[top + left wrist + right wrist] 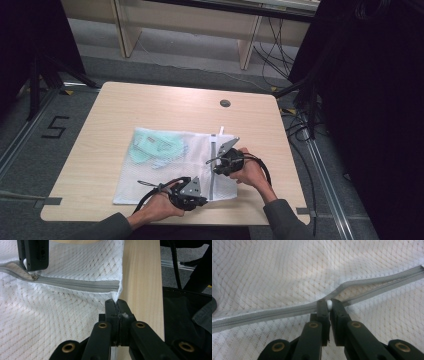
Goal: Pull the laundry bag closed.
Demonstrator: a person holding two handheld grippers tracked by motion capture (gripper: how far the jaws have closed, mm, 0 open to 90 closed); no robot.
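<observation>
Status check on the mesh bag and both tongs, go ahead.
Left tongs shut on mesh bag corner by the zipper's end. Right tongs shut on white zipper pull, zipper partly open. Green item inside. Nothing in the way.

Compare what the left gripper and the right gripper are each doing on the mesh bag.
The left gripper pinches the mesh bag's edge at the zipper's closed end; the right gripper pinches the white zipper pull midway along. In the high view, left sits nearer the person. Both are shut.
</observation>
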